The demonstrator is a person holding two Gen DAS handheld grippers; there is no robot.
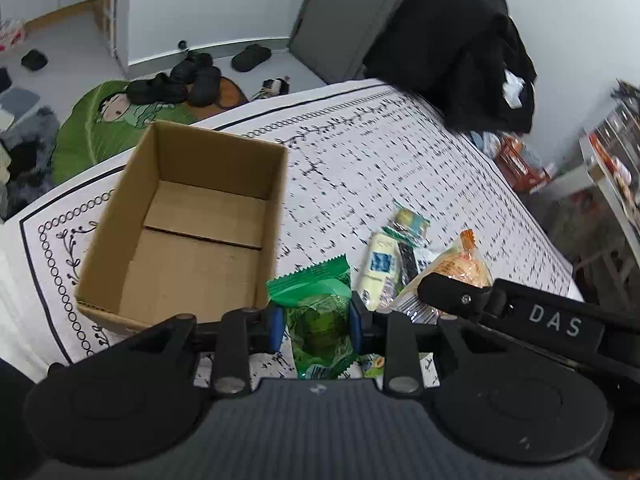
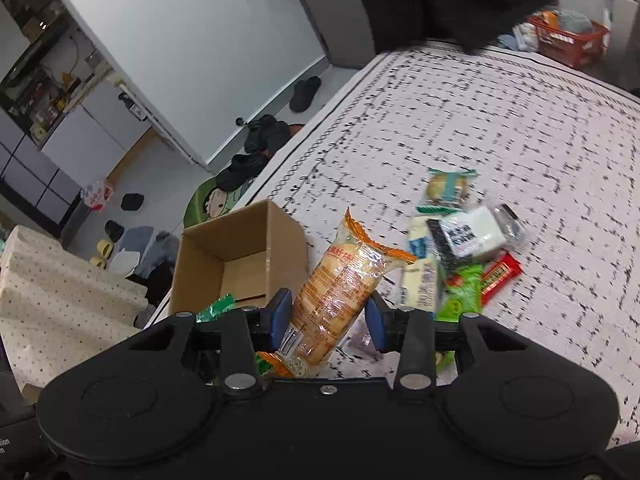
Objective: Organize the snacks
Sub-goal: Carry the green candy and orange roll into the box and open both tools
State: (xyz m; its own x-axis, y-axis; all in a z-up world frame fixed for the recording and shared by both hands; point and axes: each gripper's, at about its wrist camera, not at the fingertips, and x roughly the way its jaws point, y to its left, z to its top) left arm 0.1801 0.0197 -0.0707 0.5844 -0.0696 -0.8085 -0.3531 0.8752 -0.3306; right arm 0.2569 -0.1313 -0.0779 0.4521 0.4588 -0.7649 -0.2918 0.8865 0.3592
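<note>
An open, empty cardboard box (image 1: pixel 192 216) stands on the patterned white bed cover (image 1: pixel 380 152); it also shows in the right wrist view (image 2: pixel 240 256). My left gripper (image 1: pixel 318 320) is shut on a green snack packet (image 1: pixel 316 300), held just right of the box's near corner. My right gripper (image 2: pixel 330 320) is shut on an orange-ended cracker packet (image 2: pixel 340 288), lifted above the cover beside the box. That packet and the right gripper's arm show at right in the left wrist view (image 1: pixel 460 268). Loose snacks lie to the right: a cream bar (image 2: pixel 420 272), a teal biscuit pack (image 2: pixel 446 190), a white pack (image 2: pixel 476 234), a red bar (image 2: pixel 500 274).
A pile of black clothes (image 1: pixel 460 48) sits at the far end of the bed. Black slippers (image 1: pixel 176 84) and a green mat (image 1: pixel 100 128) lie on the floor beyond the bed's left edge. A red basket (image 2: pixel 568 40) stands at the far right.
</note>
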